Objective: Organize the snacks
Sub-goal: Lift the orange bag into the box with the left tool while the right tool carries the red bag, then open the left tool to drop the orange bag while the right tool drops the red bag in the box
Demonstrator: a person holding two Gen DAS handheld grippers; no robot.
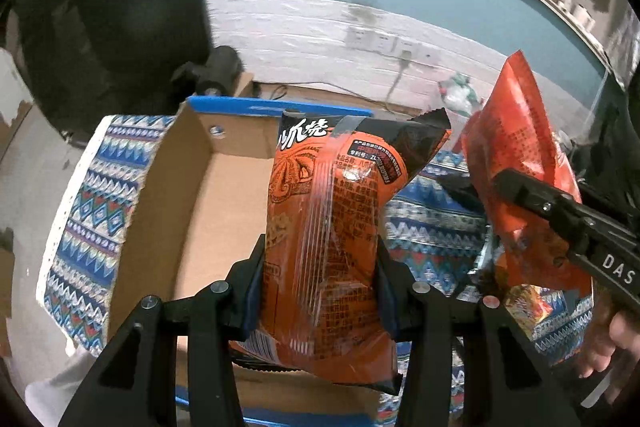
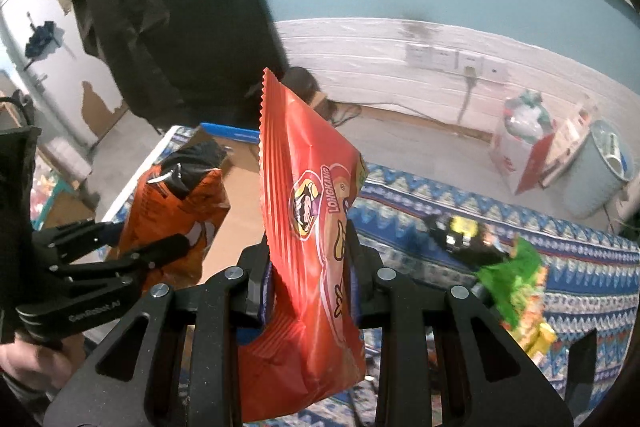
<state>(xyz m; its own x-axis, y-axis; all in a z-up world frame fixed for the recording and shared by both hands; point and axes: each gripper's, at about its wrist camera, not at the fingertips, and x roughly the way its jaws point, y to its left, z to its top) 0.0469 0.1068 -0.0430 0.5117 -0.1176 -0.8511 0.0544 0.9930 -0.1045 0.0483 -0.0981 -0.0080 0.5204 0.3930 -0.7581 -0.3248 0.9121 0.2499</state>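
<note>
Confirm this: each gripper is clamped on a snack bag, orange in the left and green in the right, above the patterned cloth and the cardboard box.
Wrong on one point: the right gripper holds a red bag, not green, as the right wrist view shows. The green bag lies on the cloth. The rest stands.

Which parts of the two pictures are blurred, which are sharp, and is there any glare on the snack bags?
Left wrist view: the orange bag in the left gripper is sharp with pale glare streaks; the red bag and wall are smeared. Right wrist view: the red bag in the right gripper is sharp; the green packet is blurred, and straight lines bend.
</note>
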